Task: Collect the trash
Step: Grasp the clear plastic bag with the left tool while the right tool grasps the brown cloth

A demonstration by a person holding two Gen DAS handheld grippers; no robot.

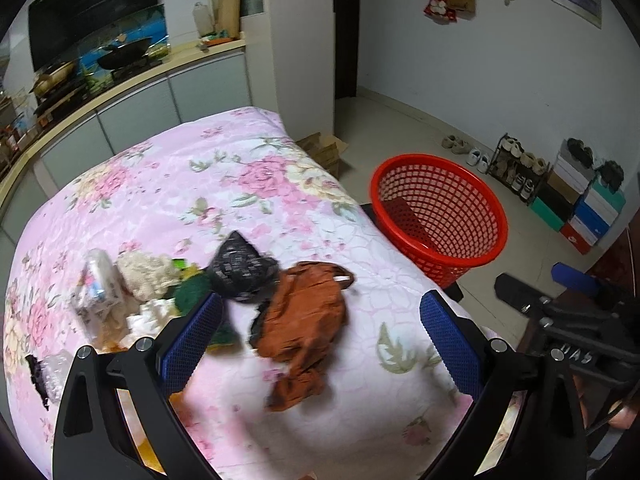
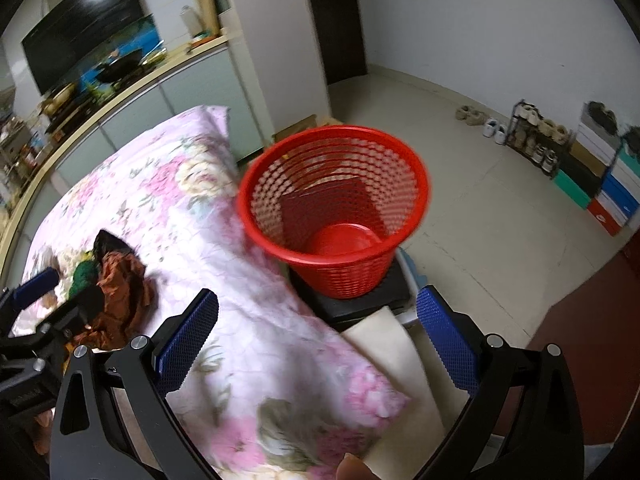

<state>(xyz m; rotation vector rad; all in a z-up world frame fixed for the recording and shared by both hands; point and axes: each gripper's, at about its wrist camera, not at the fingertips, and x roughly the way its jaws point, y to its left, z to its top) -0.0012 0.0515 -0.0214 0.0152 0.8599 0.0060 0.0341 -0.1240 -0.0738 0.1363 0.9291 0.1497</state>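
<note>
Roughly six scraps, one basket, two tongs agape

light: dim, even indoor | blur: motion smear (right wrist worse) | edges: fisheye bending, dark corners

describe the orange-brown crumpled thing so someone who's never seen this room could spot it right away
Start at the table covered with a pink floral cloth, with the red mesh basket beside it. On that cloth lies a pile of trash; the crumpled orange-brown bag lies at the pile's basket-side edge, next to a black patterned wrapper. It is the only rust-coloured piece, and the largest.
</note>
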